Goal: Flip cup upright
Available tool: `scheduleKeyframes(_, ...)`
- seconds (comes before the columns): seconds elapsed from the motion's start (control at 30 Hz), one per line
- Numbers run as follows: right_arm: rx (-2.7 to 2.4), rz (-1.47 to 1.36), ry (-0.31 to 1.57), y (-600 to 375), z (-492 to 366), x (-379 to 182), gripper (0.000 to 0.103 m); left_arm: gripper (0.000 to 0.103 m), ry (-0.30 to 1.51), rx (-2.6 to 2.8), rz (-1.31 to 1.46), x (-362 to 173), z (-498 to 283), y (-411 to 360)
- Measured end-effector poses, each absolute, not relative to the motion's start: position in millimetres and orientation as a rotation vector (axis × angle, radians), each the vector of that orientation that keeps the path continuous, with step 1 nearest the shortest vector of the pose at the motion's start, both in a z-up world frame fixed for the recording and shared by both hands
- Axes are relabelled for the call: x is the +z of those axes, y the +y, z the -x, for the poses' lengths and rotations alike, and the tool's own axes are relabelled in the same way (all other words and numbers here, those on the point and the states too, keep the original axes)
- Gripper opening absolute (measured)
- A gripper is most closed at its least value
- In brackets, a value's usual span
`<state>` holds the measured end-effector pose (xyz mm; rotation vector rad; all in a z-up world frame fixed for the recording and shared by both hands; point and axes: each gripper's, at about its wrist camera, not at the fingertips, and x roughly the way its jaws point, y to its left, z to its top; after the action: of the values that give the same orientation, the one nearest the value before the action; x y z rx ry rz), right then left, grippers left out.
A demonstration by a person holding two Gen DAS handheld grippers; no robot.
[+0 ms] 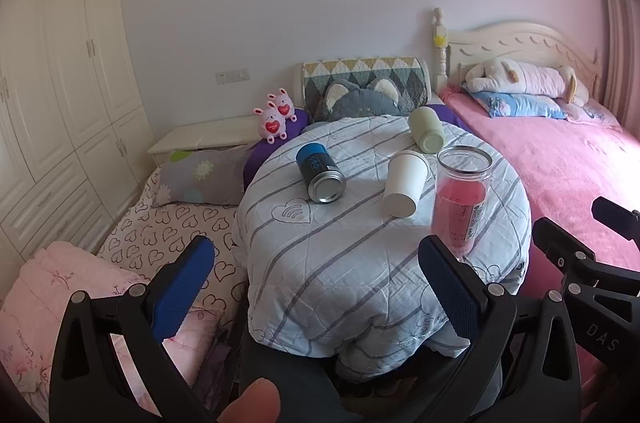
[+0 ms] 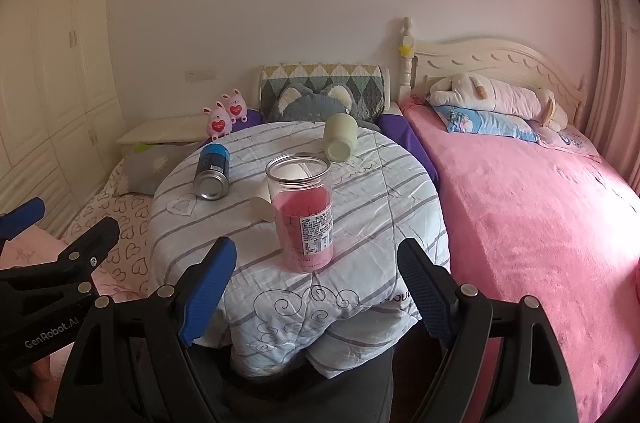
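Observation:
A round table under a striped quilt (image 1: 360,263) holds several cups. A clear cup with a pink insert (image 1: 460,199) stands upright near the front right; it also shows in the right wrist view (image 2: 304,215). A white paper cup (image 1: 402,189) lies on its side; the clear cup partly hides the paper cup (image 2: 260,209) in the right wrist view. A blue and silver can-shaped cup (image 1: 320,173) (image 2: 212,173) lies on its side. A pale green cup (image 1: 426,131) (image 2: 340,137) lies at the back. My left gripper (image 1: 316,275) is open and empty. My right gripper (image 2: 316,275) is open and empty, just before the clear cup.
A pink bed (image 1: 560,175) lies to the right with plush toys at its head. A heart-print bed (image 1: 168,235) with pillows lies to the left, beside white wardrobes (image 1: 60,83). Two pink plush rabbits (image 1: 276,117) and a grey cushion (image 1: 360,99) sit behind the table.

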<state>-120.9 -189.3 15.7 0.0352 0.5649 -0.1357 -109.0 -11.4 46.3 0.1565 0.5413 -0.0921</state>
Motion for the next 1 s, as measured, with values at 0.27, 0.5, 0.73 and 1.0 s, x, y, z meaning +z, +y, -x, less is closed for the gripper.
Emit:
scheduleKeyframes(0.27, -0.132, -0.038, 0.571, -189.7, 120.1, 13.6, 0.084, 0.103, 0.551, -0.068, -0.161, 45.1, 106.9, -11.8)
scheduleKeyframes(0.5, -0.132, -0.042, 0.574, -192.2, 120.1, 13.1, 0.084, 0.103, 0.566, -0.08, -0.151, 43.4, 103.9, -10.4)
scheduleKeyframes(0.73, -0.128, -0.045, 0.58, -193.5, 119.7, 11.8, 0.084, 0.103, 0.579, -0.096, -0.142, 42.3, 102.0, -10.8)
scheduleKeyframes(1.0, -0.127, -0.045, 0.58, -193.8, 119.5, 11.8, 0.084, 0.103, 0.576, -0.09, -0.144, 42.3, 101.8, -9.7)
